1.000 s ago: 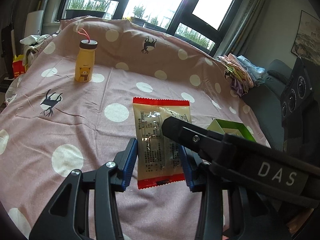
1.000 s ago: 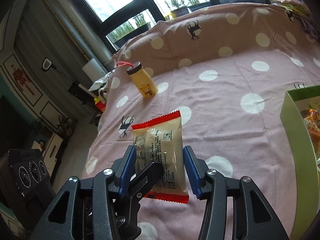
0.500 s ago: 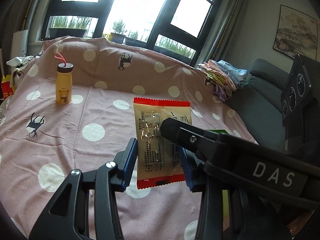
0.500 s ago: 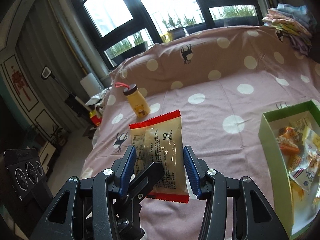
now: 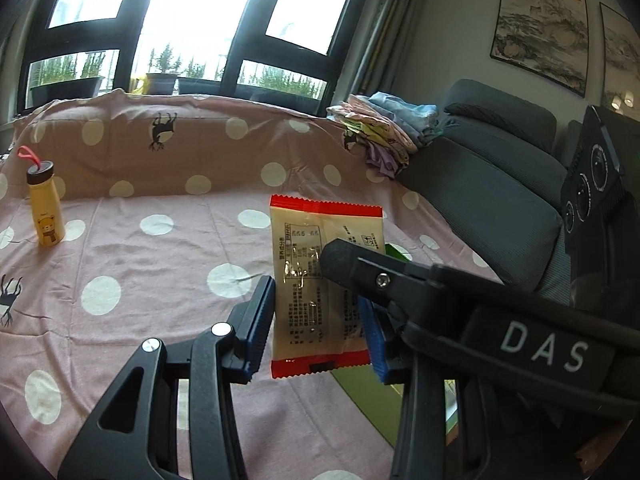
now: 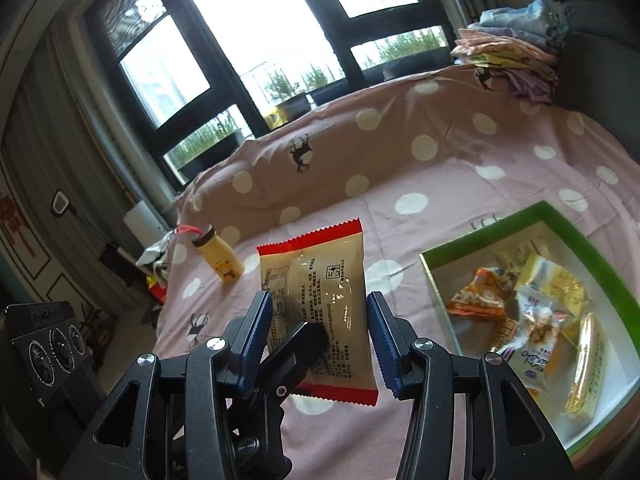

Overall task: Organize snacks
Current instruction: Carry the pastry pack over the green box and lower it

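Note:
A beige snack packet [image 5: 316, 280] with red crimped ends hangs upright above the pink dotted cloth [image 5: 140, 280]. My left gripper [image 5: 318, 328] is shut on its lower half, a blue pad against each side edge. In the right wrist view the same packet [image 6: 320, 280] sits between the blue pads of my right gripper [image 6: 320, 332], which is shut on it too. A black bar marked DAS [image 5: 440, 300] crosses in front of the packet. To the right lies an open green box [image 6: 480, 236] holding several wrapped snacks [image 6: 532, 308].
A yellow bear bottle [image 5: 46, 216] with a dark cap stands at the far left of the cloth. Folded clothes [image 5: 384, 132] are piled at the back right, beside a grey sofa [image 5: 500, 184]. A black device with round dials [image 6: 44, 344] is at the left edge.
Both grippers have lifted the packet off the cloth and carried it to the right. The green box has come fully into the right wrist view. The bottle has slid leftward.

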{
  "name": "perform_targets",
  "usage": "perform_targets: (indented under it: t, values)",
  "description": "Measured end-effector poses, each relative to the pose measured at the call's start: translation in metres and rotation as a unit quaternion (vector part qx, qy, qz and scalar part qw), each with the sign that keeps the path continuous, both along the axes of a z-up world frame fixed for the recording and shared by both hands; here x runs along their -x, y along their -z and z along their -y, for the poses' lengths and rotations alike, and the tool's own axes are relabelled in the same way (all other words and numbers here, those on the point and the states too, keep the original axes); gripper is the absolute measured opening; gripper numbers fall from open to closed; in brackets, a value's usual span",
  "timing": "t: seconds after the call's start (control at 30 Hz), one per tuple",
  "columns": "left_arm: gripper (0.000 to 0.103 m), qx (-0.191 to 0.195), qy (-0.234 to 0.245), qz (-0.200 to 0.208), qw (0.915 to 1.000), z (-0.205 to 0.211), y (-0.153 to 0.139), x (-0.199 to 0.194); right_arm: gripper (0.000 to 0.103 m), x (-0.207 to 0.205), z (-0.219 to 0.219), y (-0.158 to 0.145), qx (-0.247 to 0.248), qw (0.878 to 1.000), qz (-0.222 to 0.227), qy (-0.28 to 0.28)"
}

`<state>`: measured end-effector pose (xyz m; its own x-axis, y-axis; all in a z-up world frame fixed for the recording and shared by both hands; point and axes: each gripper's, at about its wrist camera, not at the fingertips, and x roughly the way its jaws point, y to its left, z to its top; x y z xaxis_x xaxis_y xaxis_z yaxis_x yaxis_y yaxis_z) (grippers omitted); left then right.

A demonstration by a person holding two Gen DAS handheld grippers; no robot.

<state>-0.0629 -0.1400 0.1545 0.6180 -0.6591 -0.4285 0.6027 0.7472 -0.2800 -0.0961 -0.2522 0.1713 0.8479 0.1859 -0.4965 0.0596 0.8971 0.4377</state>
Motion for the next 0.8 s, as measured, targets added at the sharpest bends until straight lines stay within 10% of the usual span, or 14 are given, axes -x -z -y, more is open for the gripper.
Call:
perform_targets:
  t: [0.8]
  values:
    - [0.041,-0.067,0.165,-0.075,0.9812,0.140,0.035,-0.012,0.052,0.030,0.130,0.046,-0.072,0.978,-0.082,0.180]
